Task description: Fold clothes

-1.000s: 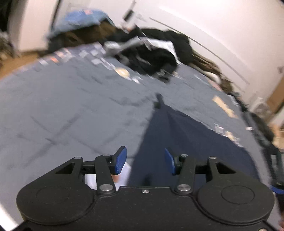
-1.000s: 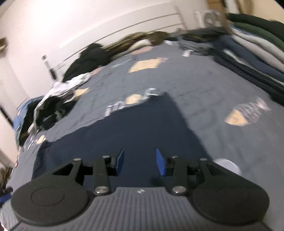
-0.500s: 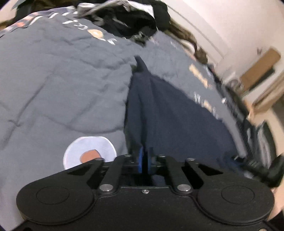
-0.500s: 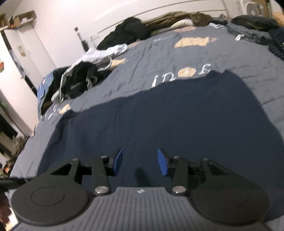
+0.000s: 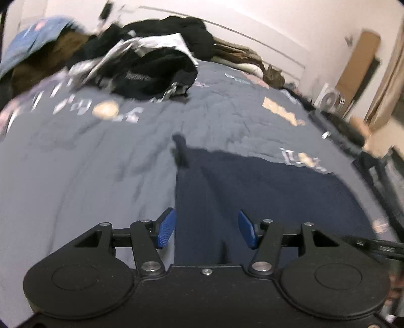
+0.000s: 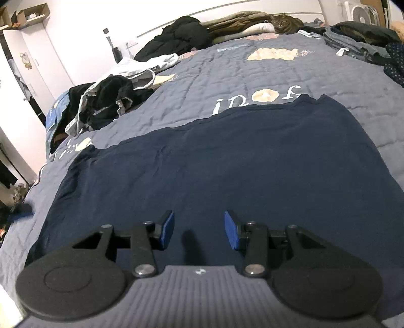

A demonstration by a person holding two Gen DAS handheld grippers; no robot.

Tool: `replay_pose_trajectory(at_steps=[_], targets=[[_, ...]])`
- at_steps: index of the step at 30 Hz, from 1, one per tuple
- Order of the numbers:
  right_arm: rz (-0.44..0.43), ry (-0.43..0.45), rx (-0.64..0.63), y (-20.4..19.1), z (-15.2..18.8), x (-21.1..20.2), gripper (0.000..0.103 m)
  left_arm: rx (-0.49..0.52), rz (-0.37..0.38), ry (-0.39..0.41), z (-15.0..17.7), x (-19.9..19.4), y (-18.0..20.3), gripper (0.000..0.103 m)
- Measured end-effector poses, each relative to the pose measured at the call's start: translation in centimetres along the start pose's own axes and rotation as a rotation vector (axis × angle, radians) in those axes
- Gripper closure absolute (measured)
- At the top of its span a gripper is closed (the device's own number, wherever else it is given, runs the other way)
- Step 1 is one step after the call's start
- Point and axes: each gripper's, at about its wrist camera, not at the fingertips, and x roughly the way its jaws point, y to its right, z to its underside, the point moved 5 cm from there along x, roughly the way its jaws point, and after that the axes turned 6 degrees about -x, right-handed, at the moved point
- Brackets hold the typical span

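A dark navy garment (image 6: 214,156) lies spread flat on the grey-blue quilted bedspread (image 6: 252,73). It also shows in the left wrist view (image 5: 265,191), with a small pointed corner at its far left. My left gripper (image 5: 207,228) is open and empty above the garment's left edge. My right gripper (image 6: 199,228) is open and empty above the garment's near part.
A heap of black, white and blue clothes (image 5: 141,65) lies at the far side of the bed, seen also in the right wrist view (image 6: 106,101). A cat (image 6: 282,21) rests by pillows at the headboard. Folded clothes (image 6: 358,40) lie at the far right.
My left gripper was shut on the garment's edge half a second ago; it is now open and has lifted away. The right gripper has stayed open over the garment.
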Motion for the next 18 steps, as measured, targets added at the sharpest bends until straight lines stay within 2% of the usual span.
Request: replay_pose_trajectory(at_steps=[3,5,6,10,13,14,16,18], targets=[[0.002,-0.002,0.003,0.0,-0.1,0.1,0.06,0.033,-0.036,0.005,-1.5,3.5,0.6,0.055],[-0.005,-0.001,0.01,-0.1,-0.2,0.2,0.06,0.023,-0.066,0.006,-1.9,5.5,0.2,0.088],[-0.008,-0.001,0.012,-0.1,-0.2,0.3,0.06,0.014,-0.097,-0.004,-2.0,6.5,-0.4,0.091],[-0.02,-0.001,0.021,-0.1,-0.4,0.3,0.059,-0.087,-0.181,0.003,-1.6,7.9,-3.6,0.091],[-0.026,0.002,0.03,0.1,-0.6,0.3,0.059,-0.174,-0.193,0.078,-2.0,6.7,-5.4,0.091],[-0.028,0.003,0.033,0.1,-0.6,0.2,0.059,-0.183,-0.188,0.116,-2.3,5.9,-5.3,0.091],[-0.032,0.007,0.039,0.3,-0.7,0.2,0.059,-0.218,-0.116,0.179,-3.3,4.8,-4.6,0.091],[-0.036,0.015,0.045,0.3,-0.9,0.0,0.059,-0.254,0.037,0.171,-4.0,4.8,-2.9,0.091]])
